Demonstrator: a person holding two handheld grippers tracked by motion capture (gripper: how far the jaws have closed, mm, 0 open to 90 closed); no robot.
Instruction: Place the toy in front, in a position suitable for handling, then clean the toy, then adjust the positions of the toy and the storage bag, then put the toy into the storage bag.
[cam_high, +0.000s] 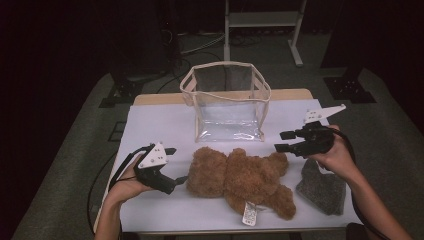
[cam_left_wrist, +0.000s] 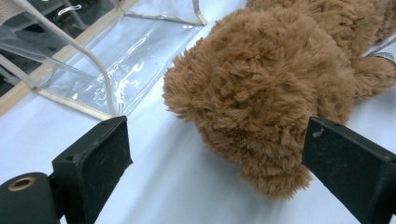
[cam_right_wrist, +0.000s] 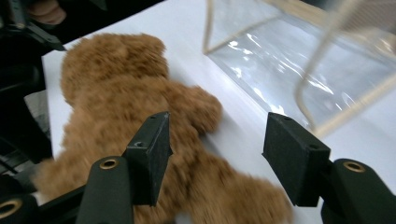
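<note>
Lying on table: brown plush teddy bear (cam_high: 240, 177), stretched across the white-covered table (cam_high: 160, 125), head toward the left tool, white tag (cam_high: 249, 214) seen at its lower edge.
Left tool (cam_high: 181, 179): held low at the bear's head; jaws spread wide, nothing gripped. Seen in the left gripper view, the fuzzy head (cam_left_wrist: 261, 93) sits ahead and between the jaws, near the right jaw; contact cannot be told.
Right tool (cam_high: 284, 141): held above the table over the bear's far end, pointing left; jaws parted, nothing held between them. No pad is pressed on the bear (cam_right_wrist: 140, 116), which is seen below and beyond the jaws in the right gripper view.
Bag: clear plastic bag with cream trim (cam_high: 227, 102), standing open and upright behind the bear, near the table's back edge, apart from the toy.
Cloth: grey fuzzy cloth piece (cam_high: 321, 189), lying flat at the right of the table, just beside the bear's leg, partly under the right hand (cam_high: 336, 156).
Left hand (cam_high: 127, 182): wrapped around the left tool's grip, cable trailing off the table edge.
</note>
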